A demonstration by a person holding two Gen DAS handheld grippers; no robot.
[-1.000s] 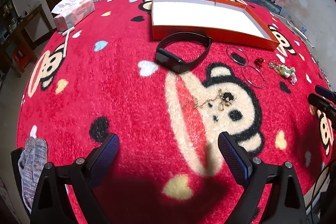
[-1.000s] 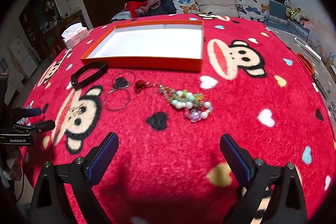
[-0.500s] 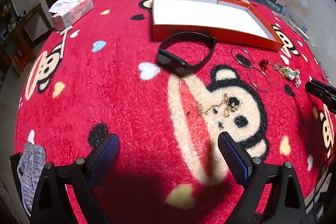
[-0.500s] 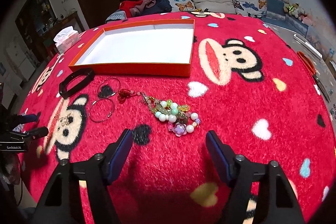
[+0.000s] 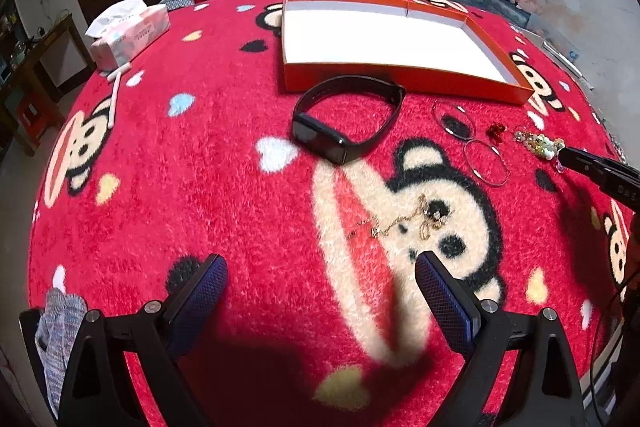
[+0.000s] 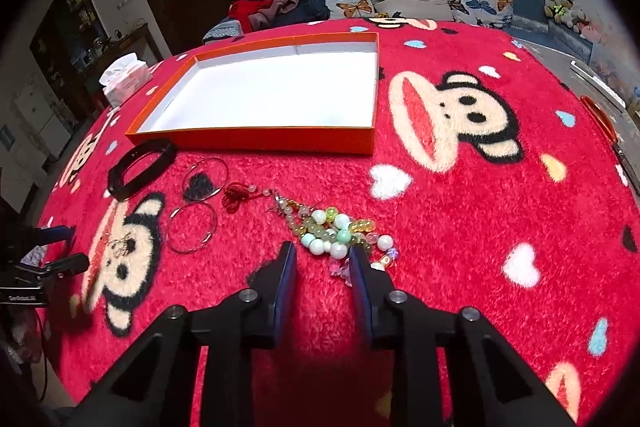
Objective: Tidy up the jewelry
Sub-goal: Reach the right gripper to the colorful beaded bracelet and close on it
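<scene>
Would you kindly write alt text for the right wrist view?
The right hand-held gripper, fingers narrowed but not closed, reaches the near end of a bead bracelet on a red cartoon blanket. Two hoops, a black band and an empty orange tray lie beyond.

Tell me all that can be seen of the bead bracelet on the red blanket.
The bead bracelet is a loose heap of round beads, white, pale green, yellow and clear pink, glossy like glass or plastic, with small metal parts at its far end. It lies on the red blanket, in front of the orange tray, right of the red knot charm. The right claw, narrowly open, is at its near edge; one finger overlaps some beads.
</scene>
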